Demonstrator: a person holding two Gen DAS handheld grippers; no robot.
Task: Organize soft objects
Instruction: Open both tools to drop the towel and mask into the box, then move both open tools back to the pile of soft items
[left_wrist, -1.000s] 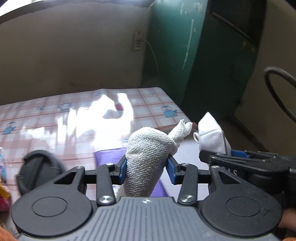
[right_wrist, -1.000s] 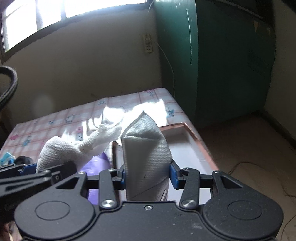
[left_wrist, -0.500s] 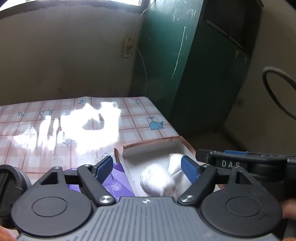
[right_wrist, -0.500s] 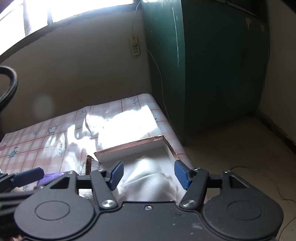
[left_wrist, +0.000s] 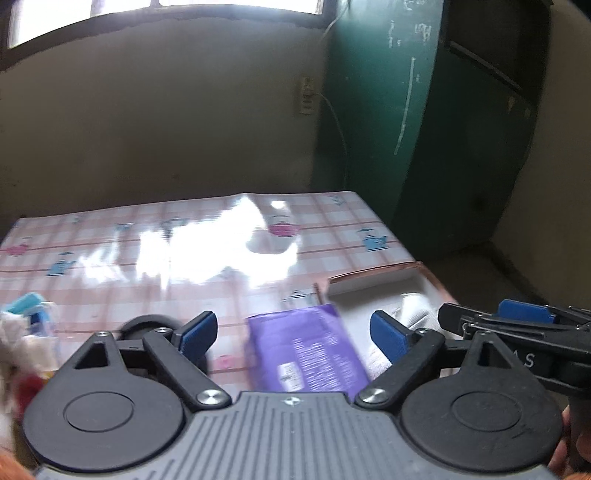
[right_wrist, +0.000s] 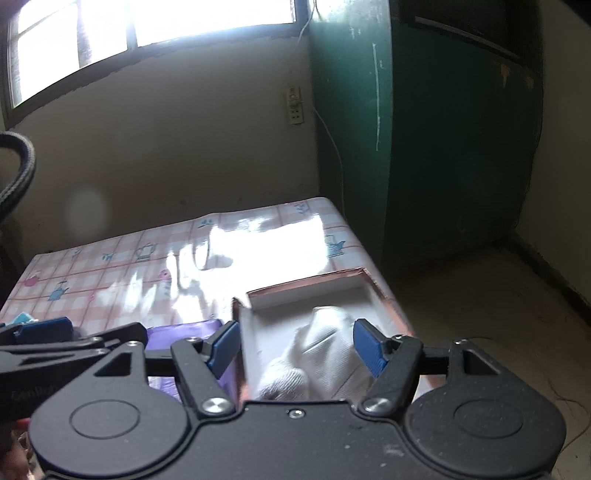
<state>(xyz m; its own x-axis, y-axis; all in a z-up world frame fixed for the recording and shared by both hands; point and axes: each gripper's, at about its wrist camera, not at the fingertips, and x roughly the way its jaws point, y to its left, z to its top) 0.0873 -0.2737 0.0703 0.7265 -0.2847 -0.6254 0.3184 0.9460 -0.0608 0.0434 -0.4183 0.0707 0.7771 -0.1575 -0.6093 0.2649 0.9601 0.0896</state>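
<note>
A shallow white box with a copper rim (right_wrist: 314, 282) sits at the table's right edge. Inside it lie a white terry cloth (right_wrist: 282, 380) and a white face mask (right_wrist: 327, 332), both blurred. My right gripper (right_wrist: 295, 347) hovers above them, its jaws opening, and the pads touch nothing. My left gripper (left_wrist: 291, 338) hangs over a purple packet (left_wrist: 306, 354) left of the box (left_wrist: 373, 278), its jaws also opening and empty. The white items (left_wrist: 410, 306) show past its right pad. Each gripper appears in the other's view: the right gripper (left_wrist: 517, 325) and the left gripper (right_wrist: 55, 339).
The table wears a pink checked oilcloth (left_wrist: 147, 236) with strong glare. A black round object (left_wrist: 147, 325) lies behind my left finger. A heap of soft items (left_wrist: 29, 325) sits at the far left. A green cabinet (right_wrist: 443, 147) stands beyond the table's right edge.
Both grippers let go: the terry cloth left the left gripper and the mask left the right, and both now lie in the box. The jaws spread wide and both grippers rose.
</note>
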